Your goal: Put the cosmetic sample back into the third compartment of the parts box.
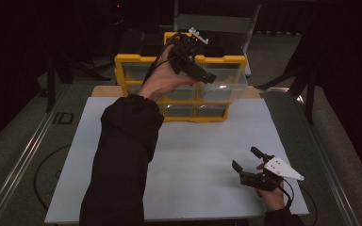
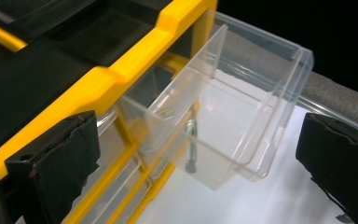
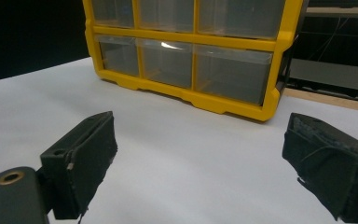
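Note:
A yellow drawer cabinet [image 1: 132, 61] with clear drawers stands at the far edge of the white table [image 1: 193, 141]. Its top right drawer [image 1: 227, 78] is pulled out. In the left gripper view this clear drawer [image 2: 256, 93] holds a small screw [image 2: 192, 144], lying near a clear divider. My left gripper [image 1: 206, 75] hovers over the pulled-out drawer, pointing down into it, with its jaws [image 2: 198, 156] open and nothing between them. My right gripper [image 1: 245, 158] rests low near the table's front right corner, open and empty [image 3: 200, 163], facing the cabinet [image 3: 182, 41].
The cabinet's other drawers [image 3: 168, 60] are pushed in. A grey metal chair [image 1: 212, 23] stands behind the cabinet. Dark stands [image 1: 306, 80] flank the table, and a rail [image 1: 23, 155] and a cable [image 1: 42, 169] lie on the floor at left.

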The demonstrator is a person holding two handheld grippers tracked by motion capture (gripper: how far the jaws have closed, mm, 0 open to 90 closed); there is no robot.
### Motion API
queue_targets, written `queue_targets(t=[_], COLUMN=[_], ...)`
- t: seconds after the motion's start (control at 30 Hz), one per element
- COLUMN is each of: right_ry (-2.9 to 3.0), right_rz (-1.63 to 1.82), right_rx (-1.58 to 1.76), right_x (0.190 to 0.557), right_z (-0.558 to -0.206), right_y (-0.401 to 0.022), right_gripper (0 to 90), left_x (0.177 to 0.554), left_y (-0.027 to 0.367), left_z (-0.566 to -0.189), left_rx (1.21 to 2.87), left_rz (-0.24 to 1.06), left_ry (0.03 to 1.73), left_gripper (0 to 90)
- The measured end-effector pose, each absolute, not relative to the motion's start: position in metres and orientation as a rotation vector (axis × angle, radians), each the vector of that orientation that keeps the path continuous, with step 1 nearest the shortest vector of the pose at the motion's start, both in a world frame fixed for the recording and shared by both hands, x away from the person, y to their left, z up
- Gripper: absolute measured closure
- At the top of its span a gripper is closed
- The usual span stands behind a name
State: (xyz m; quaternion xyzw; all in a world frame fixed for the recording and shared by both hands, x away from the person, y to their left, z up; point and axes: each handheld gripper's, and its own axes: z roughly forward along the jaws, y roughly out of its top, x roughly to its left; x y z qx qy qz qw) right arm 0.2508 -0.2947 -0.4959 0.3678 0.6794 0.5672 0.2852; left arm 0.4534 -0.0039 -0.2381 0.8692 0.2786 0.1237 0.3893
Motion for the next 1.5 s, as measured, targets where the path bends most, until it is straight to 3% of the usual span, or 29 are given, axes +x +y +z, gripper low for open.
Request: queue_targets(t=[1.5], right_ry=[1.814], right_rz=[1.515], right_rx=[0.987], right_x=[0.251], right_z=[-0.496], right_y=[-0.295], right_gripper=[9.5], left_x=[0.444], left_y=[0.022], left_z=[-0.26], left_rx=[2.22], left_rz=[0.339], left_ry=[0.73], left_gripper=[0.0])
